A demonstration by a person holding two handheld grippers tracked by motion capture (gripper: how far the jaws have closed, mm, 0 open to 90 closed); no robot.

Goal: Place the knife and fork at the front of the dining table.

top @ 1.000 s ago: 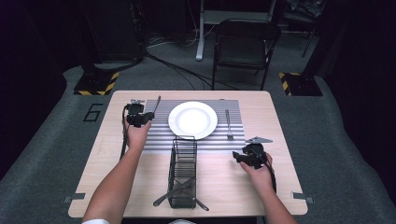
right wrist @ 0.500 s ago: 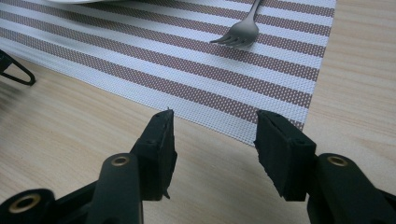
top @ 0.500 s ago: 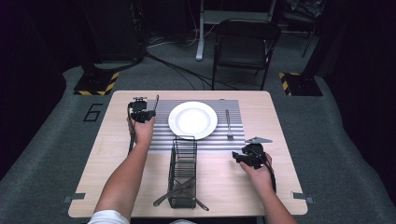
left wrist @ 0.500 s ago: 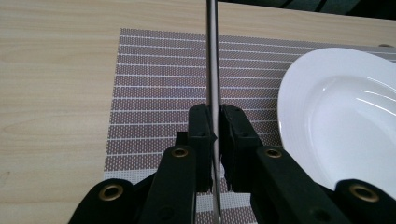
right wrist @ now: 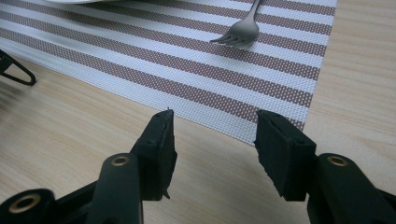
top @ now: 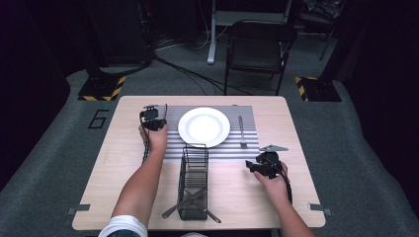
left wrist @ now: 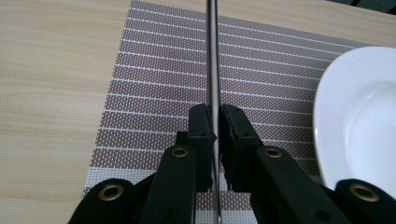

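1. Dark surroundings framed the wooden tabletop [top: 123,197]; a folding chair [top: 257,47] stood beyond its far edge, cables ran over the grey floor, and yellow-and-black striped blocks lay off both far corners.
2. At the far half of the tabletop lay a striped placemat [top: 232,148], with a white plate [top: 203,127] at its middle, the landmark for what follows.
3. Left of the plate, the left hand-held gripper [left wrist: 213,122] was pinched on a thin piece of metal cutlery [left wrist: 211,56], probably a knife, which pointed away from the person and hung over the mat's left part.
4. Right of the plate a fork [top: 241,132] lay on the mat, its tines toward the person.
5. Nearer the person than the plate stood a black wire basket [top: 193,182] with more utensils in it.
6. Right of the basket, the right hand-held gripper [right wrist: 212,140] held its jaws spread and empty above bare wood at the mat's near edge.
7. Judgement: the step appeared to be laying the cutlery left of the plate. Done well, it would be lowered flat, parallel to the plate's side, clear of the rim, and freed only once resting on the mat.
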